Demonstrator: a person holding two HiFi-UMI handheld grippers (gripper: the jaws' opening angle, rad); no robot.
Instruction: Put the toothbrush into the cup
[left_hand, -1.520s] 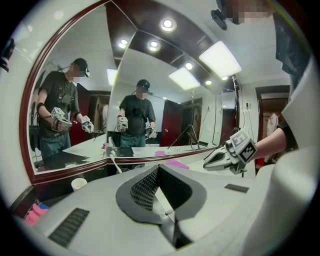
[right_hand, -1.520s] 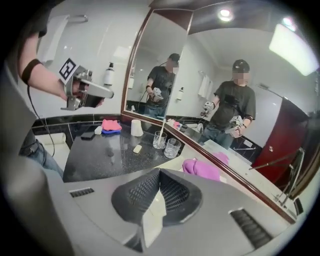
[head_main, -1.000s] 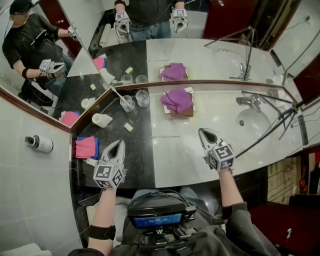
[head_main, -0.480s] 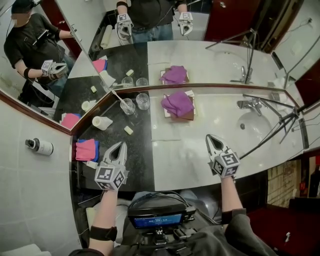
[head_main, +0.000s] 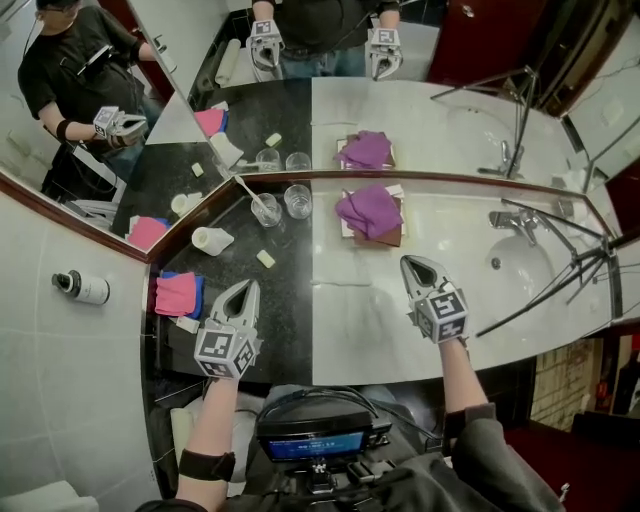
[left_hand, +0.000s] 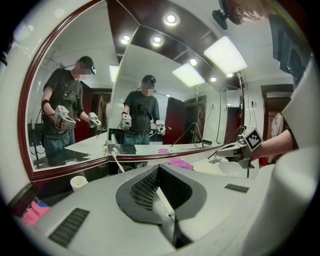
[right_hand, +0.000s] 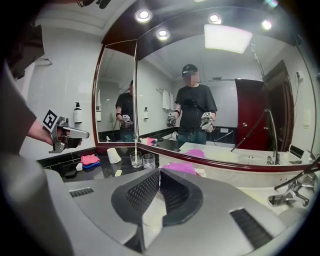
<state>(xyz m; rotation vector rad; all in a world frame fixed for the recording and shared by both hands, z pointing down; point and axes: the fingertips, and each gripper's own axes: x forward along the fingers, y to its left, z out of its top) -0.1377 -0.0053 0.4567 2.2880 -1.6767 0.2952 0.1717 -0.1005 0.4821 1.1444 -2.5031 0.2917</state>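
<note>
A white toothbrush (head_main: 250, 193) stands tilted in the left of two clear glass cups (head_main: 266, 210) on the black counter by the mirror corner. The second glass (head_main: 297, 201) beside it is empty. The right gripper view shows the toothbrush (right_hand: 135, 149) and both glasses (right_hand: 136, 160) far ahead at the left. My left gripper (head_main: 247, 288) hovers over the black counter, well short of the glasses, shut and empty. Over the white counter, my right gripper (head_main: 412, 262) is also shut with nothing in it.
A purple cloth (head_main: 370, 210) lies on a brown tray right of the glasses. A white paper cup (head_main: 212, 239) lies on its side, with a small soap bar (head_main: 265, 258) and a pink cloth (head_main: 175, 293) nearby. Faucet (head_main: 515, 219) and basin (head_main: 528, 272) are at the right.
My right gripper has drifted a little left and toward the purple cloth. The left gripper has stayed where it was. Both remain shut.
</note>
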